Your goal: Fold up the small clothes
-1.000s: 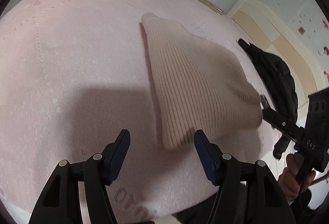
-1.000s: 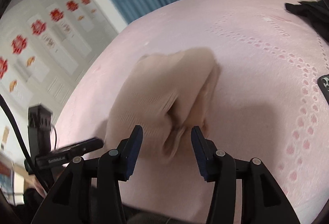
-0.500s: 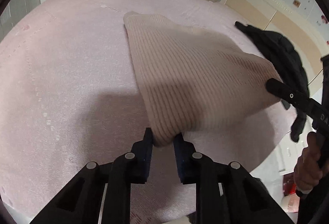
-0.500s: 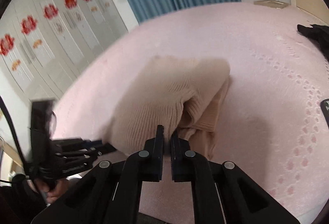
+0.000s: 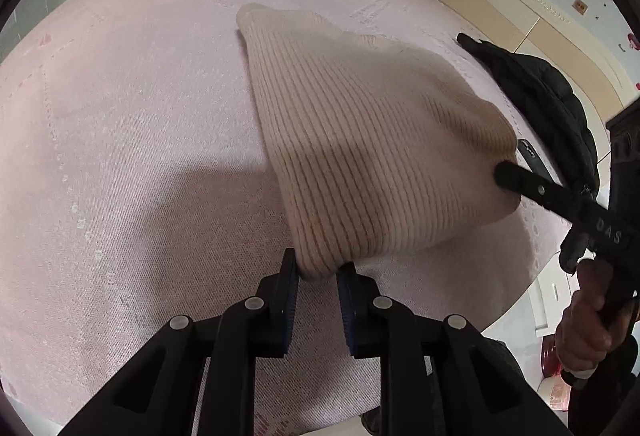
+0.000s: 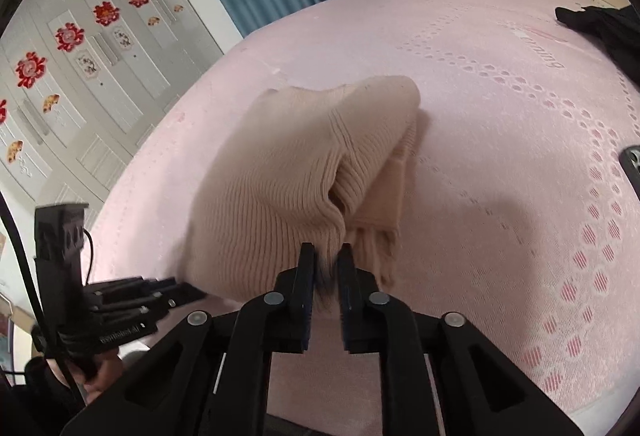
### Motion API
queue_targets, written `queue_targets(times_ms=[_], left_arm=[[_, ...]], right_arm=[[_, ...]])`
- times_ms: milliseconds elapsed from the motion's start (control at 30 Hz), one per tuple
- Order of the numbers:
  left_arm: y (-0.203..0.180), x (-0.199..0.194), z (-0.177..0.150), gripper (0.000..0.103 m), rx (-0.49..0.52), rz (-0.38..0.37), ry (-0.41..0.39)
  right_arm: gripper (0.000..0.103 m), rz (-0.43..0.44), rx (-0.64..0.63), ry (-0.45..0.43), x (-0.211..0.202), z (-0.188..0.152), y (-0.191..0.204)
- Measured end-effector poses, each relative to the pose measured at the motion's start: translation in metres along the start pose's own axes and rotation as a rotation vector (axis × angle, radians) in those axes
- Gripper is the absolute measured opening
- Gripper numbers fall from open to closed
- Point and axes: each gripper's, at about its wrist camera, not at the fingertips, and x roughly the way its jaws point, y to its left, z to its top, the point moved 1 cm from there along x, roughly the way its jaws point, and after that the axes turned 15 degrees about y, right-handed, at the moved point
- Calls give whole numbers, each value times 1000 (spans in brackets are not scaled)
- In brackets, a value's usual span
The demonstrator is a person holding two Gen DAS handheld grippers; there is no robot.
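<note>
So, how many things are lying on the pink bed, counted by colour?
Beige: 1, the knitted garment, gripped by both grippers
Black: 2, the padded jacket and a phone at the picture's edge
Total: 3

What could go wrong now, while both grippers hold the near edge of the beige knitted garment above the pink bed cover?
1. The left gripper pinches only a small corner of the beige garment, so the stretchy knit may slip out when lifted.
2. The right gripper seems to clamp bunched layers near an opening, so the fold may come out uneven.
3. A loose part hangs under the raised cloth onto the pink bed cover and may drag or crease.
</note>
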Motion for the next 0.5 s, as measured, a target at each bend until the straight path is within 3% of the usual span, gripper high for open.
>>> queue_targets(times_ms=[100,133,167,233,300,367,433,500], left_arm=[[-6,-3,2,17,18,9,-27],[-7,-5,1,15,26,15,-39],[-7,-9,0,14,30,18,-53],[-6,-15,-1,13,32,8,-77],[-5,-22,0,13,38,-10,-94],[-7,-23,0,14,55,-21,-93],[-11,-18,2,14,72,0,-72],[-14,-11,3,14,79,18,-44]], right_arm=[[25,5,37,-2,3,12,-3],[25,2,51,4,6,16,-3],[7,3,59,12,8,19,-2],[5,13,43,-22,2,22,0],[4,42,29,-132,-22,15,-1],[4,77,66,-174,-35,12,-12],[4,58,105,-118,-22,11,-23],[4,-12,127,4,11,5,-33]])
